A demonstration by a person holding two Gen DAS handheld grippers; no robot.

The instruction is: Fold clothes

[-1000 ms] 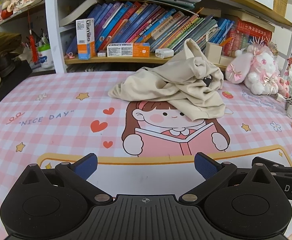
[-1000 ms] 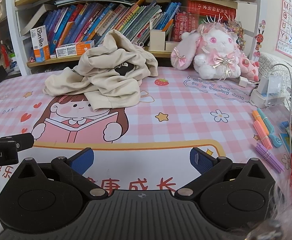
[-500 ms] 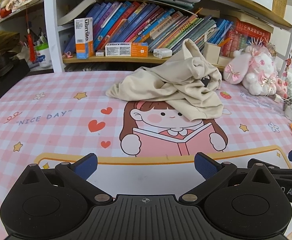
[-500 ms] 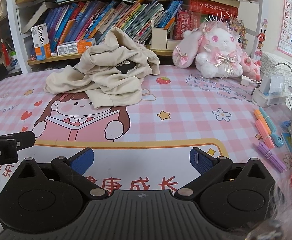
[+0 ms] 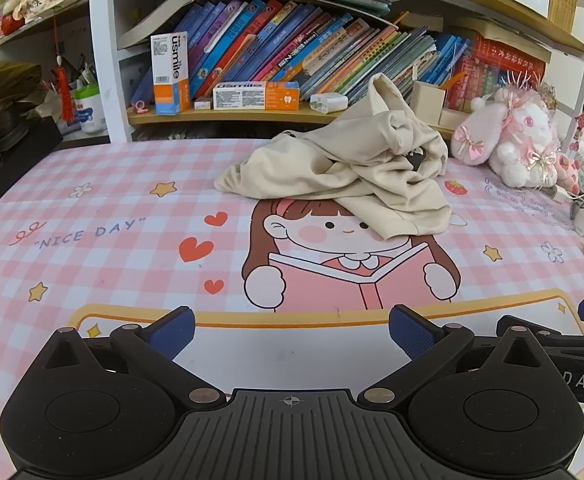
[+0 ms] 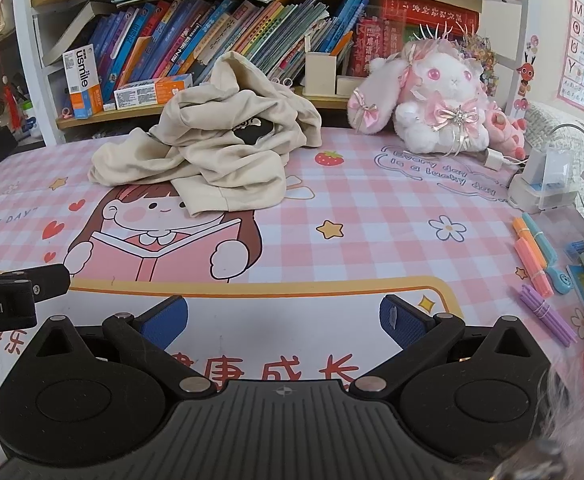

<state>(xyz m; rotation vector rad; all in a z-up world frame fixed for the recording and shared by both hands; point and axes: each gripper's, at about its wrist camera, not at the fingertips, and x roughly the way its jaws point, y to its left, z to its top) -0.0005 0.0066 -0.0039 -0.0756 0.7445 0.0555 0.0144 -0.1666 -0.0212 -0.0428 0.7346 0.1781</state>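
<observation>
Both wrist views sit low over the mat (image 5: 92,208), facing the shelf (image 6: 196,116); both share the cloth (image 5: 344,172).

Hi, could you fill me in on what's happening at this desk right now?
A person is holding a two-finger gripper in each hand, about to fold clothes. The beige garment lies in a crumpled heap at the far side of the pink checked desk mat, in front of the bookshelf and beside a plush bunny. Both the left gripper and the right gripper hang open over the mat's near edge, well short of the garment. Nothing is grasped and no fold is made yet.
</observation>
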